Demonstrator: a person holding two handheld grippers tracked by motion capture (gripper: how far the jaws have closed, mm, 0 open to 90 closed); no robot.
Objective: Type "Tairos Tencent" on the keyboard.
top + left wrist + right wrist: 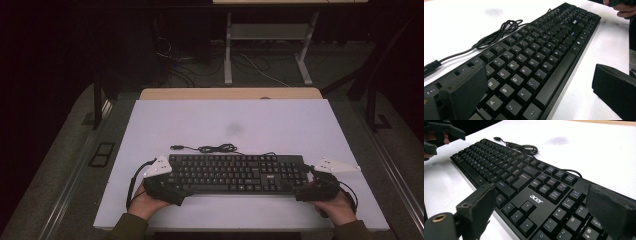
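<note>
keyboard (235, 173): flat on bench (300, 125) near front edge, long axis left-right. left claw (167, 186) at its left end, right claw (311, 187) at right end; each open, jaws straddling end, gripping nothing. cable (212, 148) coiled behind.

high view: above the desk (150, 120) near edge, facing forward and down, far enough to take in the whole top | left gripper view: low and close at the keyboard (536, 62) left end, looking along it rightward | right gripper view: low, close at its right end, looking leftward; both share the keyboard and cable (521, 146)
</note>
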